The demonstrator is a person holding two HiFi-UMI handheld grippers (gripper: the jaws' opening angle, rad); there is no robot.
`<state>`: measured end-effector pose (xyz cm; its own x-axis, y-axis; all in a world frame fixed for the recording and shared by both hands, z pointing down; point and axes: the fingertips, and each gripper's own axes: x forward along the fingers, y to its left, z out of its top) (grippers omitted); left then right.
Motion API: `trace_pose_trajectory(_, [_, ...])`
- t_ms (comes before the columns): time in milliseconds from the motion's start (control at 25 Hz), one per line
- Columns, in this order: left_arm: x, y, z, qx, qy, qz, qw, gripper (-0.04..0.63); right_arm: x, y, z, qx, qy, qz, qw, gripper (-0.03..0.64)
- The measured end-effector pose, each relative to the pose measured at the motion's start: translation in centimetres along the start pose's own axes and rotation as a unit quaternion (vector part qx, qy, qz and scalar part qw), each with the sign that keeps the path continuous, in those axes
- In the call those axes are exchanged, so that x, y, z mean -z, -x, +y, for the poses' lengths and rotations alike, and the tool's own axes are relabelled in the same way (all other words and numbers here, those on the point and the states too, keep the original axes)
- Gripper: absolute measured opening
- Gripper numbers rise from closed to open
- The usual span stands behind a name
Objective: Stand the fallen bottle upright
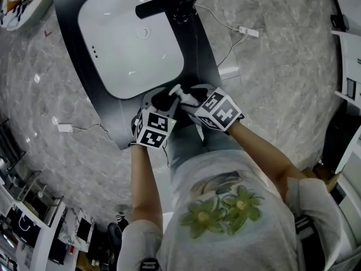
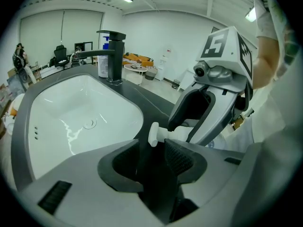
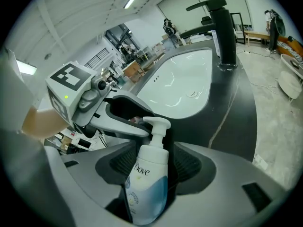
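Note:
A white and blue Dove pump bottle (image 3: 147, 183) lies along the jaws of my right gripper (image 3: 152, 159), which is shut on its body, with the pump pointing away from the camera. In the head view the bottle's pump (image 1: 177, 91) shows between the two grippers, over the near end of the dark counter (image 1: 198, 44). My left gripper (image 2: 151, 150) is open with nothing between its pads. The pump head (image 2: 155, 134) lies sideways just past its fingertips. The right gripper (image 2: 208, 103) faces it at close range. Whether the bottle touches the counter is hidden.
A white basin (image 1: 130, 44) is set in the counter, with a black faucet (image 1: 169, 1) at its far side. The counter's near edge (image 1: 121, 143) runs just under the grippers. White plugs (image 1: 248, 31) and cables lie on the marble floor around it.

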<state>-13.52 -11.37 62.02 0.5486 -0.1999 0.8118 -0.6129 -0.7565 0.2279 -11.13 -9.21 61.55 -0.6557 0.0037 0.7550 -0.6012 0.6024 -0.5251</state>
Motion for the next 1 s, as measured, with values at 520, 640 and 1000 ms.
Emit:
trace_pose_trajectory(520, [0.34, -0.50, 0.13, -0.025, -0.026, -0.004, 0.9993, 0.054, 0.51, -1.04, 0.35, -0.023, -0.026, 0.027, 0.999, 0.224])
trace_pose_trajectory(640, [0.10, -0.47, 0.09, -0.027, -0.021, -0.008, 0.9994, 0.054, 0.51, -0.89, 0.27, -0.029, -0.029, 0.025, 0.999, 0.222])
trace_pose_trajectory(1000, [-0.58, 0.06, -0.03, -0.045, -0.032, -0.019, 0.9983, 0.054, 0.16, -0.40, 0.39, -0.031, -0.021, 0.014, 0.999, 0.222])
